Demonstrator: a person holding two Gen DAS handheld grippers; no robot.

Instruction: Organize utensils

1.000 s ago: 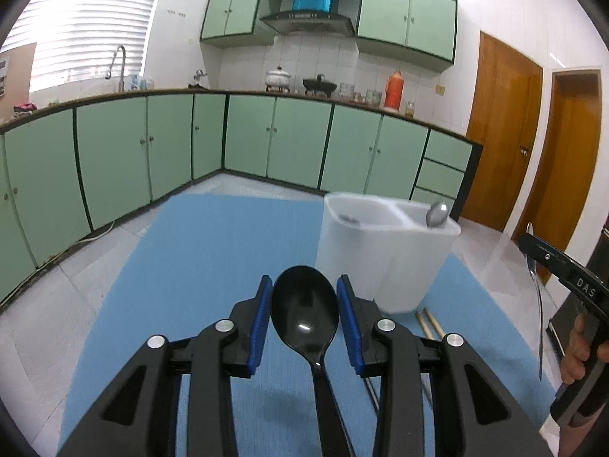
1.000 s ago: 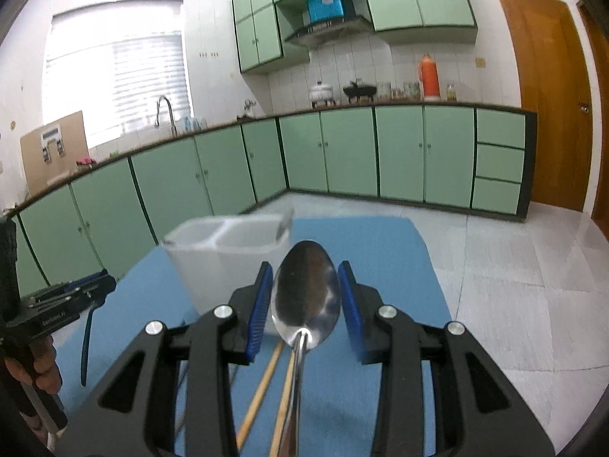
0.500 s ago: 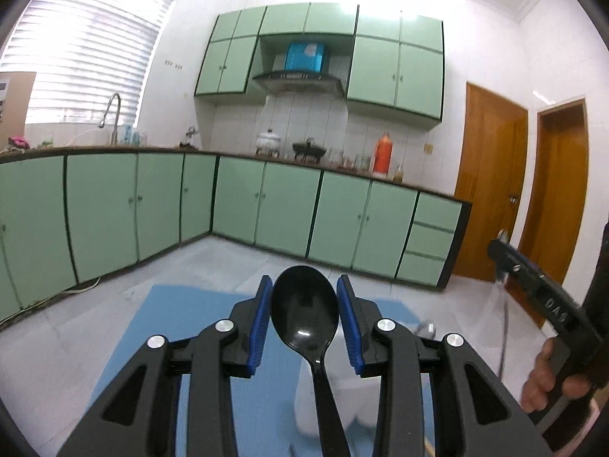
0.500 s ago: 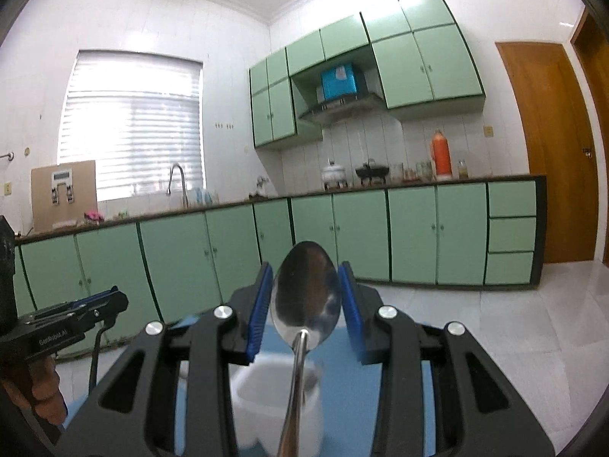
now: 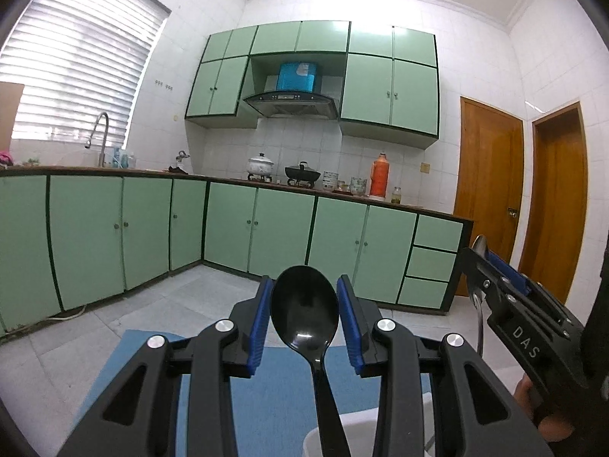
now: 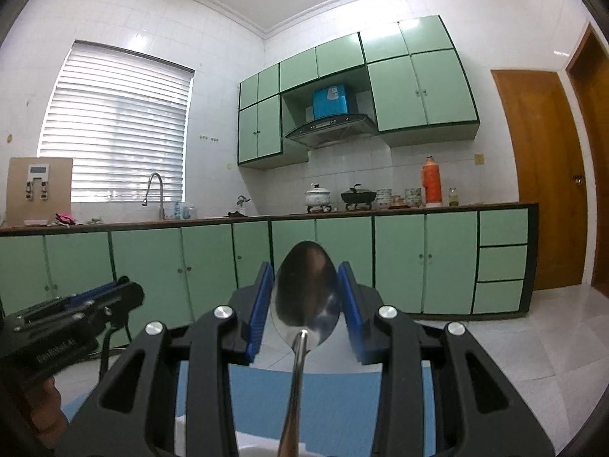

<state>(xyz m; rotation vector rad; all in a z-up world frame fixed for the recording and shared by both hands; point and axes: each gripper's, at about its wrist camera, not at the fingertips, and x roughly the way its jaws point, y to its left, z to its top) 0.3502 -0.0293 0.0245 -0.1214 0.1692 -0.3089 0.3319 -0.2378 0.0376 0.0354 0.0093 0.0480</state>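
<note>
**Two spoons held level above the mat**

The left gripper [image 5: 304, 320] pinches a glossy black plastic spoon [image 5: 304, 314], bowl forward. The right gripper [image 6: 306, 314] clamps a polished steel spoon [image 6: 305, 299] likewise. A white holder's rim [image 5: 335, 432] peeks below, on the blue mat [image 5: 281, 388]. Bare tiled floor [image 5: 160, 301] stretches to green cabinets [image 5: 281, 232].

Both grippers are held up side by side, pointing roughly level. The left gripper [image 5: 304, 320] has its jaws closed on a black spoon [image 5: 304, 314], bowl upward. The right gripper [image 6: 305, 314] has its jaws clamped on a metal spoon [image 6: 305, 297]. A hand [image 5: 548, 411] grips the right tool's handle
</note>
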